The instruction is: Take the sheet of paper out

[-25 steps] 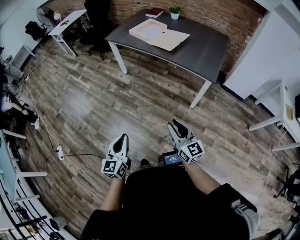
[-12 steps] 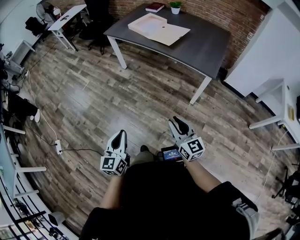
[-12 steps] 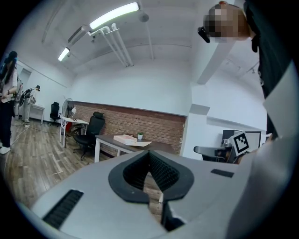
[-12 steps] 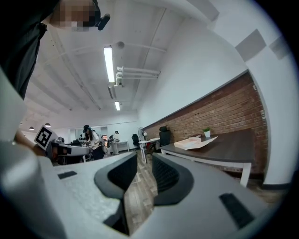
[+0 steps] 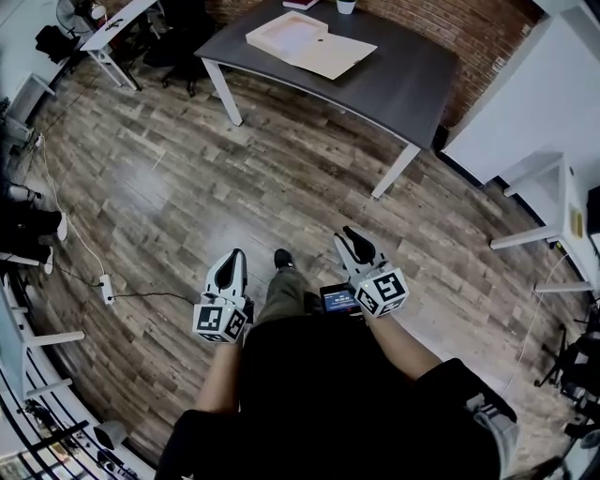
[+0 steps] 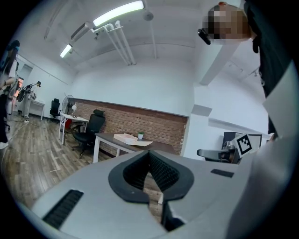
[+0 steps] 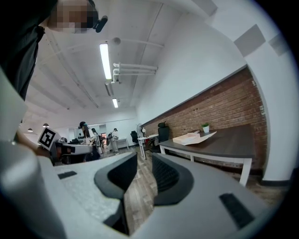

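Observation:
A flat beige box folder (image 5: 309,42) lies open on the dark grey table (image 5: 412,84) at the far end of the room; I cannot make out a separate sheet in it. It also shows as a pale shape in the left gripper view (image 6: 132,138) and in the right gripper view (image 7: 191,137). Both grippers are held near the person's waist, far from the table. My left gripper (image 5: 228,267) points forward with its tips together (image 6: 149,156) and nothing in it. My right gripper (image 5: 352,246) has a narrow gap between its jaws (image 7: 145,158) and holds nothing.
Wooden floor stretches between me and the table. Black office chairs (image 5: 178,42) and a white desk (image 5: 117,23) stand at the far left. A power strip (image 5: 105,289) with its cable lies on the floor at left. Another white desk (image 5: 562,206) is at right.
The person has stepped forward, with one foot now showing ahead between the grippers. The table has slid toward the top of the head view. Both grippers keep their pose.

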The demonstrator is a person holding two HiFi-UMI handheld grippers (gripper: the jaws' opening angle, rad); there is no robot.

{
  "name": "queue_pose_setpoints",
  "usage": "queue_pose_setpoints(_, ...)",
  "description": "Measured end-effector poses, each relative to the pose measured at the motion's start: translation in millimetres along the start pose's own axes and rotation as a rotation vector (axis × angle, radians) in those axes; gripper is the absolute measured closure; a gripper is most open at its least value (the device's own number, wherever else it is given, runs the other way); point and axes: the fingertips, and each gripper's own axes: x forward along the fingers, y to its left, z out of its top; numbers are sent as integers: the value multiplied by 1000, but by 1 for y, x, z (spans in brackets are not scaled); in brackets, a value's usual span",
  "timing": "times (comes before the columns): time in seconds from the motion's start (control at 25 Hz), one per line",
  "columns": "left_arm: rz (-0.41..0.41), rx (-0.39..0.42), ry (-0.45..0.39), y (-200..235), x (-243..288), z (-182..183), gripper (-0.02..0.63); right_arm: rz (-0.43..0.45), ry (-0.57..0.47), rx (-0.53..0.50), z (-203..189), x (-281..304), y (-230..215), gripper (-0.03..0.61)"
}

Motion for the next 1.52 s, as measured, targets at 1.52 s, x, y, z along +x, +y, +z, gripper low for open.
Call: queue_pose_setpoints(1.52,-42,-91,8,267,264,62,618,17,81,-35,61,371,-87,474)
